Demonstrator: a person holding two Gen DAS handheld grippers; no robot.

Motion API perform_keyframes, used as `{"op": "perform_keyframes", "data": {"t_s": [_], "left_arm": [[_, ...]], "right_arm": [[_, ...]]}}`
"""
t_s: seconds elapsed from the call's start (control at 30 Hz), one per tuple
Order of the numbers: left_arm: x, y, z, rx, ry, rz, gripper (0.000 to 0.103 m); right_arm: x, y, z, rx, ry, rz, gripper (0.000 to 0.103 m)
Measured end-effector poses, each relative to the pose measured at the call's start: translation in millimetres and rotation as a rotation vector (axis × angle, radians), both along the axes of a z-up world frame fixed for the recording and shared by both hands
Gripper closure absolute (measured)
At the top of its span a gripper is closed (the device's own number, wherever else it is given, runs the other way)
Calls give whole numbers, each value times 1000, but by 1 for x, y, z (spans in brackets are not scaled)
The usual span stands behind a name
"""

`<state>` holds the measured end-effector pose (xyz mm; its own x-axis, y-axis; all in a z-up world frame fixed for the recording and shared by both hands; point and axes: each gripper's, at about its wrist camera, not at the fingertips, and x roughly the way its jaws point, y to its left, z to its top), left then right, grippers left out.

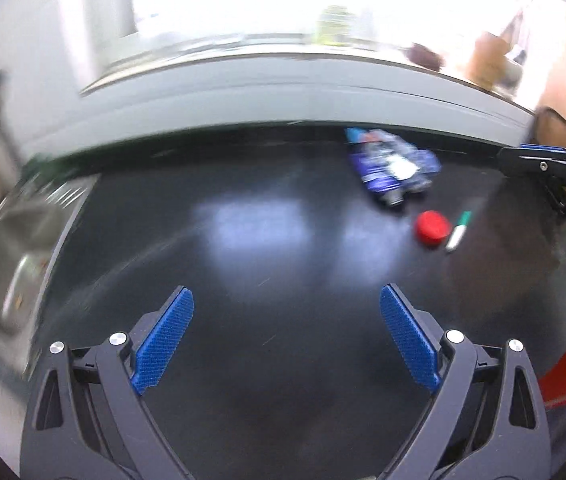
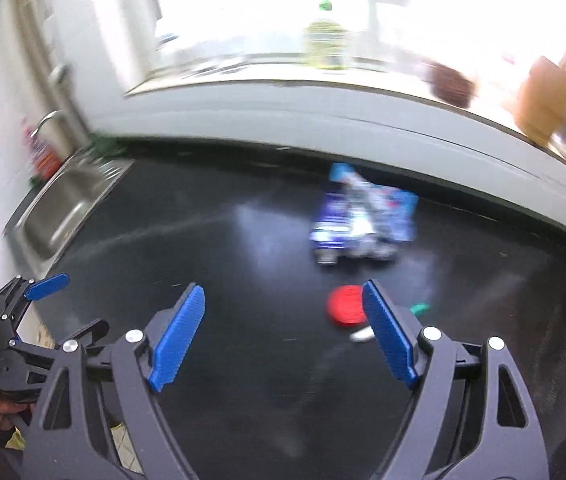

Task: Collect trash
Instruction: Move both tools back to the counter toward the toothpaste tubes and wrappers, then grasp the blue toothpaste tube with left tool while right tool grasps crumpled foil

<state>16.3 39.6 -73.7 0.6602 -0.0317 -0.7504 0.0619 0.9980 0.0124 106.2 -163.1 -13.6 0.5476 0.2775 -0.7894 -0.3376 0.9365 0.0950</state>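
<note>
Two sets of tongs, left tongs (image 1: 287, 312) and right tongs (image 2: 283, 312), are hovering spread and empty over the black table (image 1: 263, 360). Ahead lies a crushed blue bottle (image 2: 363, 224); a red cap (image 2: 345, 304) and marker (image 1: 458, 230) are nearer, rightward.

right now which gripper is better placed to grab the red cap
Right. The red cap lies just past the open right gripper, by one finger. The open left gripper sees it far off to the side.
</note>
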Motion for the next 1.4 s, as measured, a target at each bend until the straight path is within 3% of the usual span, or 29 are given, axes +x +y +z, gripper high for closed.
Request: {"op": "perform_keyframes", "data": {"t_s": [0.3,0.67,0.87,1.07,1.1,1.2,1.4], "left_arm": [[80,-72,-17,-2,65,-121,12],[189,-113,-96,30,200,-137,12],[228,-123,-121,32,241,-130,12],[246,-129,-127,52,213,-167,12],[247,-130,-126,53,209,-175,16],[245,-132,-120,58,195,-199,39],[228,-119,-112,52,221,-186,52]], "right_arm": [[47,-49,-14,21,34,-26,25],[167,-47,-94,-48,178,96,30],[213,-47,-133,-44,259,141,36],[237,-48,-147,36,311,158,55],[240,-49,-147,59,325,161,65],[239,-51,-144,67,325,160,71],[212,-60,-115,76,266,128,74]]}}
